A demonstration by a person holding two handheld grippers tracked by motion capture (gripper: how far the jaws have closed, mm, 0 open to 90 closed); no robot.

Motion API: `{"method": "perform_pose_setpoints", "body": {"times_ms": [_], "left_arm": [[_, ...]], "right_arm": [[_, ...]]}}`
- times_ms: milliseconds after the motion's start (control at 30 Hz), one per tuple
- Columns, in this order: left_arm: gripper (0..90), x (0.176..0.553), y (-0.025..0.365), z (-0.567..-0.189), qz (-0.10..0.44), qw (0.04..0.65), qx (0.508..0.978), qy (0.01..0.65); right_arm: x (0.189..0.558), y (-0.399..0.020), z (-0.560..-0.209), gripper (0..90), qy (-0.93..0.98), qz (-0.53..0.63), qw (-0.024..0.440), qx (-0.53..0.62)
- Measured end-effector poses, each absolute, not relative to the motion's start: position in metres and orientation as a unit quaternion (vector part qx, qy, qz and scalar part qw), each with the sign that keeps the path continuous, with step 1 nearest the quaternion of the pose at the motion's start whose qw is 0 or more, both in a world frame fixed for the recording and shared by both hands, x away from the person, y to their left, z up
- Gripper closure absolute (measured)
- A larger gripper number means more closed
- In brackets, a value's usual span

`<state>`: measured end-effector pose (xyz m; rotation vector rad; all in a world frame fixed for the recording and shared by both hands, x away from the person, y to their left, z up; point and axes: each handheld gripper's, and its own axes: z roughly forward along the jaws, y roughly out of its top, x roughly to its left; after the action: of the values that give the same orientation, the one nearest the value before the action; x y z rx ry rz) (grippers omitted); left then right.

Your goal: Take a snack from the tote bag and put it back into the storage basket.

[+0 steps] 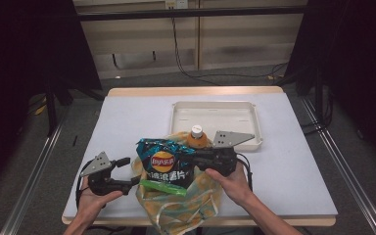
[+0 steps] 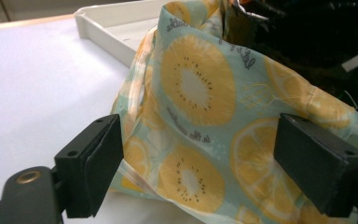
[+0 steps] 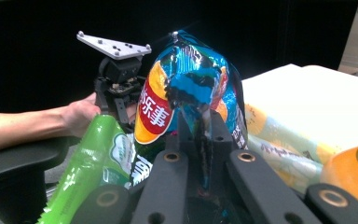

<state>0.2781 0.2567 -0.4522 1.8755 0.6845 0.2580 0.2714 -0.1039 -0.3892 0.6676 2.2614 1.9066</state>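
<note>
Centrally on the white surface (image 1: pixel 127 122) lies a lemon-print cloth bag (image 1: pixel 191 203), with a blue chip bag (image 1: pixel 165 164), a green packet (image 1: pixel 164 187) and an orange bottle (image 1: pixel 196 137) standing or lying in its mouth. Right claw (image 3: pixel 200 140): clenched on the chip bag's edge, the foil pinched between its jaws; in the right gripper view the chip bag stands upright just above them, with the green packet at lower left and the bottle at lower right. Left claw (image 1: pixel 129 172): released, its jaws spread wide at the bag's left side; in the left gripper view the bag's cloth (image 2: pixel 200 107) lies between the two pads (image 2: pixel 103 163) without either pressing on it. Both hands enter from the near edge, the left hand (image 1: pixel 94 196) at the bag's left, the right hand (image 1: pixel 232 181) at its right. A white tray (image 1: pixel 215 117) sits just behind the bag, the bottle close to its near rim.
</note>
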Motion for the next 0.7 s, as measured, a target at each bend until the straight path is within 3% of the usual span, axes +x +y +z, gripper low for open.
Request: {"method": "perform_pose_setpoints", "body": {"times_ms": [333, 700], "left_arm": [[6.7, 0.276, 0.258, -0.451, 0.101, 0.544, 0.788, 0.272], [8.7, 0.280, 0.265, -0.450, 0.096, 0.553, 0.778, 0.284]], "right_arm": [[0.273, -0.112, -0.372, 88.6, 0.730, 0.644, 0.060, 0.221], [0.283, -0.123, -0.342, 88.8, 0.708, 0.667, 0.078, 0.218]]}}
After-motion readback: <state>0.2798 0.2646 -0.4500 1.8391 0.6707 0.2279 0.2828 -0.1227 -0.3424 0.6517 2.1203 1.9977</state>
